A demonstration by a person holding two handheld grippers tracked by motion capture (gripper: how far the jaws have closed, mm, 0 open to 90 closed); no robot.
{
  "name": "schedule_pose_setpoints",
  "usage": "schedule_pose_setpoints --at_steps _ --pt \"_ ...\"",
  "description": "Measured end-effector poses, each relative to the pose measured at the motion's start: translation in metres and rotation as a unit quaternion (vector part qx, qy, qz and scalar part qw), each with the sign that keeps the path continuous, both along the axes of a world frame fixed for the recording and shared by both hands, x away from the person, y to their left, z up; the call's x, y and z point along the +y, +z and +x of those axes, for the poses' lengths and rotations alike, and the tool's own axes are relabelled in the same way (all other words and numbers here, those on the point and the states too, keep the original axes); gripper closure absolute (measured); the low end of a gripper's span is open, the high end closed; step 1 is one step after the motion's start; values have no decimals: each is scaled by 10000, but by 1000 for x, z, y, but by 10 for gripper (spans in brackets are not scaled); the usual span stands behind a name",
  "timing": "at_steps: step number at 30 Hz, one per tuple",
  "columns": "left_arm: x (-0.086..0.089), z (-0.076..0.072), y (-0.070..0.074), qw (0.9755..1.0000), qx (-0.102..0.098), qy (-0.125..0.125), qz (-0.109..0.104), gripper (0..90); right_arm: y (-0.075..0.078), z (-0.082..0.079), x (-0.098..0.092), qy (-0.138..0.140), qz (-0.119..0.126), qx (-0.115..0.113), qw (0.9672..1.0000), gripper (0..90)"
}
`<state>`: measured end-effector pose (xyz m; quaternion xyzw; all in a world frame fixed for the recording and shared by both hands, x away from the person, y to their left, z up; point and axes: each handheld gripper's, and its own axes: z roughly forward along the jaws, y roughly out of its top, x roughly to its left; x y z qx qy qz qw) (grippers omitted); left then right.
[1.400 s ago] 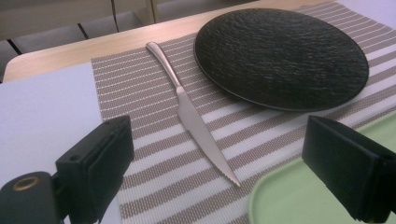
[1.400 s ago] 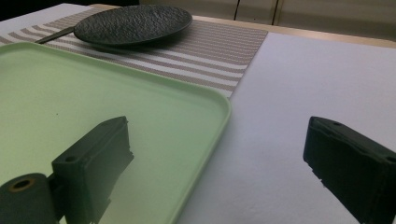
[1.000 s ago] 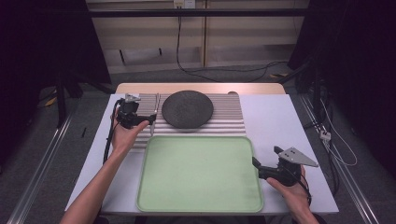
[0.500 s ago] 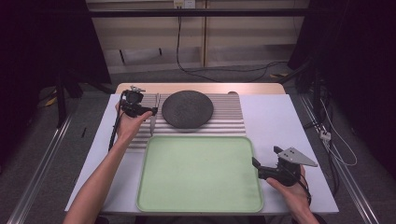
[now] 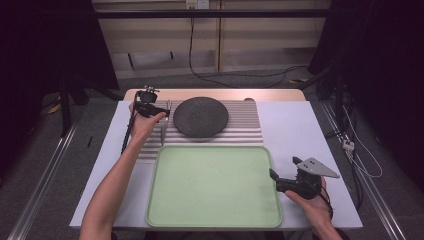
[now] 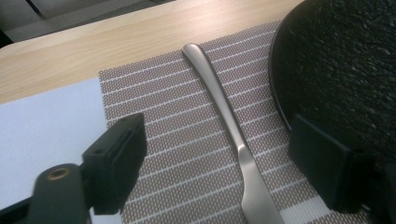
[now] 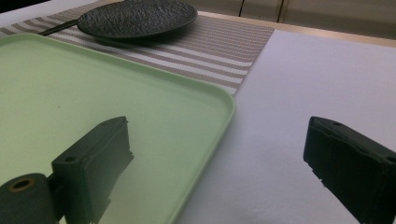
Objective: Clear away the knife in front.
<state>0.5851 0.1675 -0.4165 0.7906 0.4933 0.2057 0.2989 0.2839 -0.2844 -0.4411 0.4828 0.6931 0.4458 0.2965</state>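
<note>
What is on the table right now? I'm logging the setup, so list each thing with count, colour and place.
Tray: 1, pale green, near middle of table, nothing in it.
Plate: 1, black, far middle, on the placemat.
Placemat: 1, brown with white stripes, beyond the tray.
Metal utensil: 1, silver, on the placemat left of the plate.
Left gripper: 1, black, open over the utensil.
Right gripper: 1, black, open at the tray's right rim.

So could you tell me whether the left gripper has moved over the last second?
Yes. The left gripper has moved toward the far edge of the table, from level with the black plate's near rim to beside its far half, over the fork.
</note>
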Motion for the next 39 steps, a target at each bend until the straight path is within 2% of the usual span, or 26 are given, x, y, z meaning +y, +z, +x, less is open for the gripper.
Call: schedule_pose_setpoints --at_steps 5,7,9,11,13,14,17,21,24,28,32,39 --pt "-6 12 -6 9999 101 -63 39 326 0 0 -1 -19 32 28 10000 72" --pt "-8 15 -9 9999 121 -23 -31 391 -1 1 -1 -10 38 33 10000 72" --pt "-8 20 -14 9997 252 46 -54 437 -1 1 -1 0 48 45 10000 71" --pt "-7 24 -18 9988 453 78 -184 486 -1 1 -1 13 61 50 10000 70" --pt "-7 27 -19 9986 481 161 -177 532 -1 1 -2 11 84 41 10000 70" --pt "-7 28 -20 9980 557 208 -225 542 -1 1 -2 7 80 44 10000 70" --pt "-7 31 -23 9975 627 199 -259 599 -2 1 -3 2 69 49 10000 69" --pt "-14 30 -27 9975 663 115 -195 609 -2 0 -3 -7 76 69 9999 69" --pt "-19 30 -28 9976 684 73 -41 674 -2 1 -3 -2 70 73 9999 69" --pt "-20 31 -29 9975 681 167 -75 737 -2 1 -1 30 49 87 9999 69" --pt "-19 33 -27 9962 834 204 -171 761 -3 1 -1 31 50 112 9999 68" --pt "-21 34 -25 9954 935 215 -50 764 -3 0 -2 36 32 117 9999 68"
